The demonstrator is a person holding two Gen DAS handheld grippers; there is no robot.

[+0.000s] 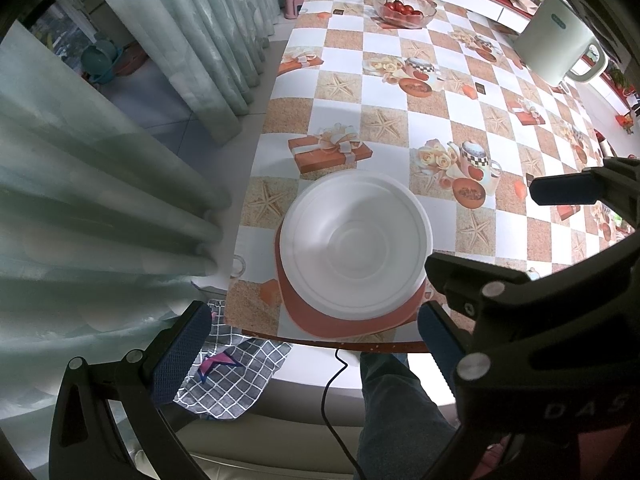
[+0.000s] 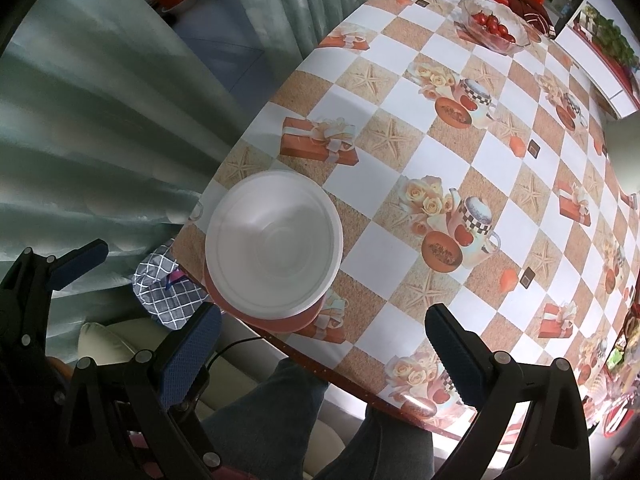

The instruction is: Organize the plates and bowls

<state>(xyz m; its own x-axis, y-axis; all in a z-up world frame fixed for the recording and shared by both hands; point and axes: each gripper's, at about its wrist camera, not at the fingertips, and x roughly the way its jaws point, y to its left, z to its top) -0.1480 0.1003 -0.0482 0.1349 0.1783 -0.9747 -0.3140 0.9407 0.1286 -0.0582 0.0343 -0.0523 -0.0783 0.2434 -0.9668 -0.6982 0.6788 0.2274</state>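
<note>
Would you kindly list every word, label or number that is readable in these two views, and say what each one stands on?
"DAS": pale letters on the black body of the left gripper, cut off at the frame edge, so likely part of a longer word.
White kettle: a small dark mark near its top, too small to read.
Nothing else is legible in either view.

— What sits at the counter's [image 2: 400,184] near edge?
— A white bowl [image 2: 274,244] resting on an orange plate [image 2: 288,322], empty.
— And the right gripper [image 2: 320,356]?
— Jaws spread wide, holding nothing, above the person's trouser leg [image 2: 264,412]. A glass bowl of tomatoes [image 2: 494,26] stands far across.
</note>
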